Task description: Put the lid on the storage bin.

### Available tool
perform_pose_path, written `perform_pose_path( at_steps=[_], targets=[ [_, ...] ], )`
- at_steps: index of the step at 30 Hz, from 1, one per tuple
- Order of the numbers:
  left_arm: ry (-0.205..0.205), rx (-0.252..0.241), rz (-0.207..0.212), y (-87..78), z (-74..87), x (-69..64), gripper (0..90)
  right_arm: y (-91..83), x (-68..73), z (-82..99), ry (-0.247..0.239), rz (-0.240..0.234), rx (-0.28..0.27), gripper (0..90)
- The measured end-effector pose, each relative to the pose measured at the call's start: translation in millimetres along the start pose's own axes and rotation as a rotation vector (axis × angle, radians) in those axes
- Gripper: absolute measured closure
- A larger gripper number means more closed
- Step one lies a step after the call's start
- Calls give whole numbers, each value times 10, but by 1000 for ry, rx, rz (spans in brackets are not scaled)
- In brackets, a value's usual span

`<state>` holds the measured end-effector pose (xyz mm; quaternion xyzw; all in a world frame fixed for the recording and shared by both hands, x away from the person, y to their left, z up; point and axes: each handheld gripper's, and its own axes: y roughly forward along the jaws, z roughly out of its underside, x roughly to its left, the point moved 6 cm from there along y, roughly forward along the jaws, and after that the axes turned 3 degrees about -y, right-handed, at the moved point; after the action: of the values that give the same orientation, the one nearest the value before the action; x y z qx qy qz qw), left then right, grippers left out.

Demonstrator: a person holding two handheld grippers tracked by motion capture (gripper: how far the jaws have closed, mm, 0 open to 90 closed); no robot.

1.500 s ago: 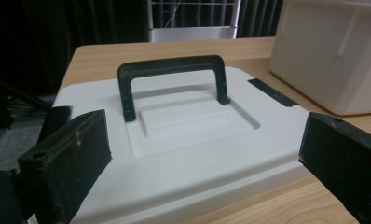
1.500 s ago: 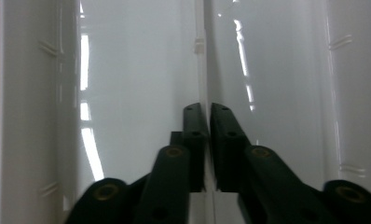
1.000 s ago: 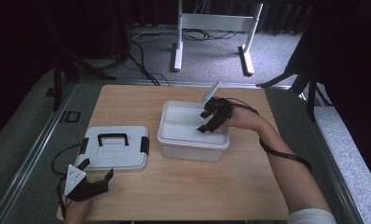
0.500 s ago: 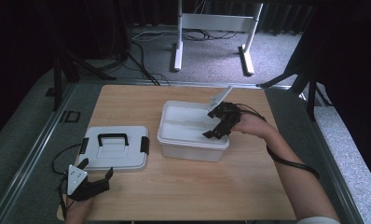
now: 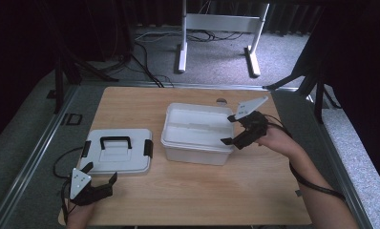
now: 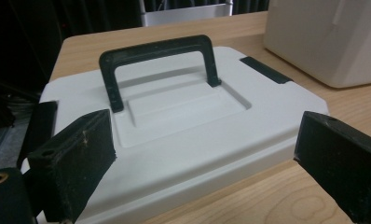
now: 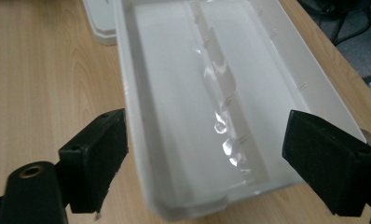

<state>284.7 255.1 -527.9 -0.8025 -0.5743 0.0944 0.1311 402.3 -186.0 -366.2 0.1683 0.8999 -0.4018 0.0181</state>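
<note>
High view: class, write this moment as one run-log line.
box: open, empty | lid: on table, left of box | left gripper: open | right gripper: open at box

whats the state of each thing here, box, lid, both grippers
white plastic box: open, lid off, nothing visible inside, upright on the wooden table
white plastic lid with black handle: off the box, flat on the table beside it, handle up
left gripper: open, holding nothing, just short of the lid
right gripper: open after widening its jaws, holding nothing, at the box's end
</note>
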Motion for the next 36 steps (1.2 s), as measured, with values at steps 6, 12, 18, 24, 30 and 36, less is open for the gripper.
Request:
perform_pose_path(
  at_steps=[6, 12, 18, 24, 30, 36],
  targets=[
    [1, 6, 18, 1, -6, -7, 47, -111, 161, 192, 27, 17, -51, 133],
    [16, 14, 30, -8, -11, -20, 47, -174, 274, 385, 54, 20, -93, 134],
    [-21, -4, 95, -40, -84, -5, 47, -188, 363, 614, 103, 9, -113, 133],
    [4, 14, 117, -21, -112, 6, 48, -136, 470, 880, 138, 26, -97, 133],
    [23, 41, 127, 29, -126, 22, 48, -51, 570, 1098, 176, 3, -85, 133],
    [52, 59, 143, 61, -176, 68, 48, 61, 620, 1265, 206, -37, -102, 133]
  ],
)
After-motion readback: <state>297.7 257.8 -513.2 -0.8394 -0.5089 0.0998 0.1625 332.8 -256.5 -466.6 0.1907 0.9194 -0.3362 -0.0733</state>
